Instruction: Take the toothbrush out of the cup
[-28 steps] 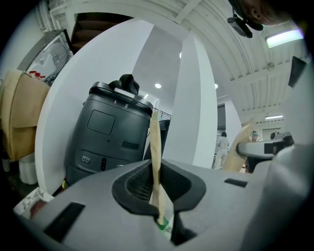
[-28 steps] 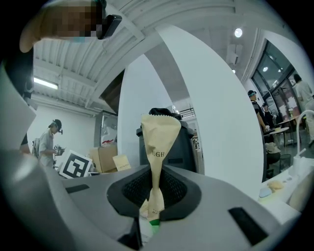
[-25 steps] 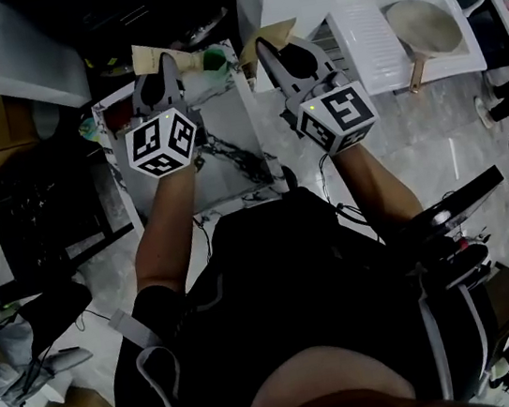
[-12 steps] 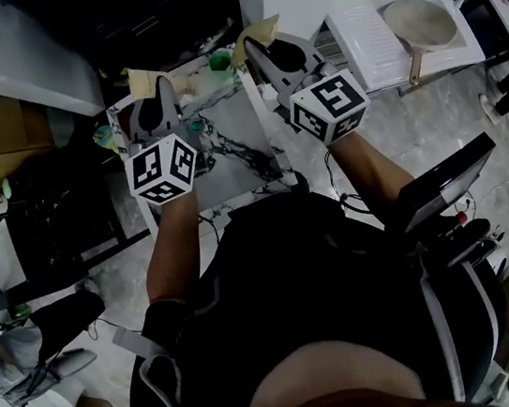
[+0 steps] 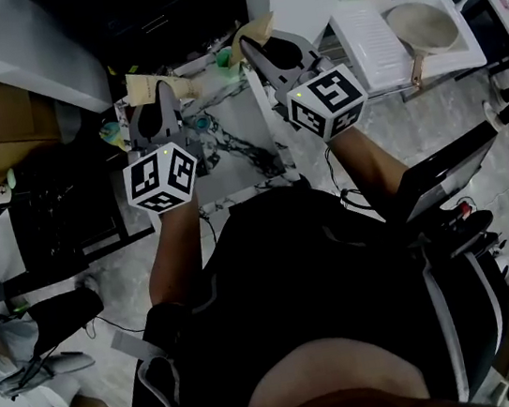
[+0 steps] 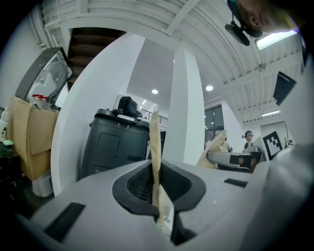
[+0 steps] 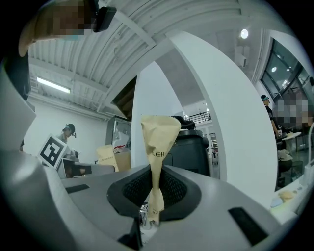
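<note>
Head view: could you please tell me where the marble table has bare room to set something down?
The middle and near part of the marble table, between the left gripper and the right gripper, looks bare. Its far edge is crowded: a green cup and other small items sit there.

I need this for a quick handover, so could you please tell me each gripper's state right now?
Left gripper: closed on a thin tan paper sheet.
Right gripper: closed on crumpled tan paper.
</note>
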`<state>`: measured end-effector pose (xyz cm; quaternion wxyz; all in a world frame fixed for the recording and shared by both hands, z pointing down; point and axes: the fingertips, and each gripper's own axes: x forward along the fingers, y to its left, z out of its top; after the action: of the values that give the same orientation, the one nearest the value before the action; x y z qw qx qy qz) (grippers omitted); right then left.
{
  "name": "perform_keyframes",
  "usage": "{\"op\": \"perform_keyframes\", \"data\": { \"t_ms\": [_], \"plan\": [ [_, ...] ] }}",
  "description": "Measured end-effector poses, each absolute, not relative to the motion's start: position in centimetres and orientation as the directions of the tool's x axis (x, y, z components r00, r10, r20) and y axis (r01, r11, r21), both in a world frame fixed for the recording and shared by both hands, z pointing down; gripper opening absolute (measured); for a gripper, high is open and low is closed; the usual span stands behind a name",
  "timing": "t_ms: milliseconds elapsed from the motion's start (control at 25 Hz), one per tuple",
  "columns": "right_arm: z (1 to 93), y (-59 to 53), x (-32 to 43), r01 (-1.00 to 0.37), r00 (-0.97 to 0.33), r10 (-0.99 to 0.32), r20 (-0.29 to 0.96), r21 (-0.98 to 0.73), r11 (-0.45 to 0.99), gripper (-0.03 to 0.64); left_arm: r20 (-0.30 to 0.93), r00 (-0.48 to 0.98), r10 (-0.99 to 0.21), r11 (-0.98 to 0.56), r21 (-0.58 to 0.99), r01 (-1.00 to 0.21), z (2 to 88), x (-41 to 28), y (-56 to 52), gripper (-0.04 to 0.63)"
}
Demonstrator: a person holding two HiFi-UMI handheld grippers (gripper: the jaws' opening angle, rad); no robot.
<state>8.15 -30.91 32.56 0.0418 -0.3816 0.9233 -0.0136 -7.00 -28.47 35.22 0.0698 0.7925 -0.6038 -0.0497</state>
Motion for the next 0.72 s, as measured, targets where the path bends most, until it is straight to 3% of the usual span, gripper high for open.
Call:
{"op": "perform_keyframes", "data": {
  "t_ms": [720],
  "plan": [
    [33.13, -30.58, 7.27, -0.703, -0.709, -0.705, -0.033, -0.045, 0.709, 0.044, 0.017, 0.254, -0.967, -0.247, 0.172, -0.954, 34.88, -7.04, -27.38, 0.032]
  ]
}}
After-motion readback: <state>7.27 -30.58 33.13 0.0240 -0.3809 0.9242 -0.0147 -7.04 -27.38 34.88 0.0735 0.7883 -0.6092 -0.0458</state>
